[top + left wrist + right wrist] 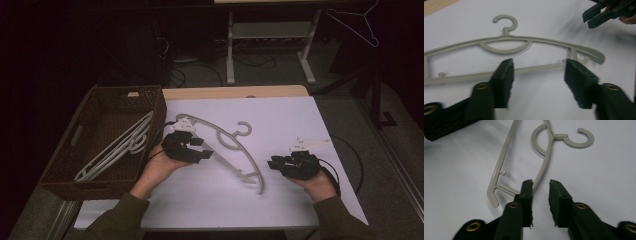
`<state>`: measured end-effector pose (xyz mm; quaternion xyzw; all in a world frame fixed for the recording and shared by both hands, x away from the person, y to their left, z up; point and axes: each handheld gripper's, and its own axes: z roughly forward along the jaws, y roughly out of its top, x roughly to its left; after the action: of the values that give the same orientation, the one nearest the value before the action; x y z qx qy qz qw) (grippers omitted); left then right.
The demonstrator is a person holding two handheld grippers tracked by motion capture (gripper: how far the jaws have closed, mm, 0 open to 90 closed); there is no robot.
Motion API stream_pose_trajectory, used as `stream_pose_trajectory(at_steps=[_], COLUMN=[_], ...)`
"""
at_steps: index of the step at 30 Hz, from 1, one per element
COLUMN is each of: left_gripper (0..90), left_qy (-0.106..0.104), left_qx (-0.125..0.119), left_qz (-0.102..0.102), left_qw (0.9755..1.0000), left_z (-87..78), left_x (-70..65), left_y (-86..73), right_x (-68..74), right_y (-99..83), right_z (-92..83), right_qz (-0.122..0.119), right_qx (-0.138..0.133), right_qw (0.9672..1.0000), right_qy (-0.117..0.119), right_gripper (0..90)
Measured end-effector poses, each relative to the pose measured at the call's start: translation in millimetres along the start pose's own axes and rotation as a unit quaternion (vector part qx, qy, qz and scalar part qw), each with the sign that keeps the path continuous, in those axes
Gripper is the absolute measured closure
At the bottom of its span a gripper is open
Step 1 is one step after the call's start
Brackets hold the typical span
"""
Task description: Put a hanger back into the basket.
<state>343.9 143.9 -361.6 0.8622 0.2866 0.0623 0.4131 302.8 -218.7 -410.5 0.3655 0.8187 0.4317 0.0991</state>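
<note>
The white sheet (300,125) covered most of the table, with a strip of bare wood (280,91) showing along its far edge, and it lay open around the grey hanger (235,150) — bare surface toward the far edge, toward the near edge and out to the right. The hanger lay flat near the middle of the sheet, its hook (243,129) turned toward the far right and its long bars running diagonally from the far left down to the near middle. The left gripper (206,152) sat at the hanger's left side, jaws apart; in the left gripper view the lower bar (539,67) crossed just beyond the tips, level with the gap, and no pad pressed on it. The right gripper (272,164) rested on the sheet just to the right of the hanger's near end (261,187), jaws narrowly parted with nothing between them; in the right gripper view the curved shoulder bar (544,167) ran up from just past the left tip, apart from the pads. At the table's left edge stood a dark woven basket (60,165) with more pale hangers (120,147) lying inside — its right wall close beside the left hand (160,167), narrowing the room there. A cable (350,155) looped over the sheet's right edge behind the right hand (320,185).
</note>
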Motion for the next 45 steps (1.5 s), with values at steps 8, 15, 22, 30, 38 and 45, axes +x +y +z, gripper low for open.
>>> stream_pose_trajectory(at_steps=[8, 15, 22, 30, 38, 45], left_gripper=[89.5, 89.7, 89.7, 89.7, 89.7, 89.7], left_qy=[0.029, 0.046, 0.064, 0.073, 0.076, 0.077], left_qx=[0.051, 0.076, 0.088, 0.080, 0.088, 0.087], left_qz=[-0.020, -0.044, -0.048, -0.058, -0.063, -0.068], left_qw=[0.9981, 0.9950, 0.9929, 0.9924, 0.9912, 0.9909], left_z=[28.5, 46.3, 57.6, 66.6, 73.9, 80.3], left_x=[11.5, 22.4, 31.2, 36.0, 40.6, 42.5], left_y=[-18.1, -28.0, -30.4, -30.0, -29.6, -24.0], right_x=[-4.9, 0.1, 14.7, 23.2, 31.9, 46.2], right_y=[5.3, 12.0, 21.6, 22.1, 19.3, 16.9], right_z=[18.5, 32.7, 60.3, 79.2, 80.8, 84.1], right_qz=[0.000, -0.013, -0.045, -0.065, -0.076, -0.092], right_qx=[0.024, 0.032, 0.063, 0.111, 0.134, 0.148], right_qw=[0.9997, 0.9993, 0.9963, 0.9903, 0.9849, 0.9787], right_qy=[-0.006, 0.014, 0.038, 0.052, 0.080, 0.109], right_gripper=[89.4, 89.7, 89.7, 89.8, 89.8, 89.8])
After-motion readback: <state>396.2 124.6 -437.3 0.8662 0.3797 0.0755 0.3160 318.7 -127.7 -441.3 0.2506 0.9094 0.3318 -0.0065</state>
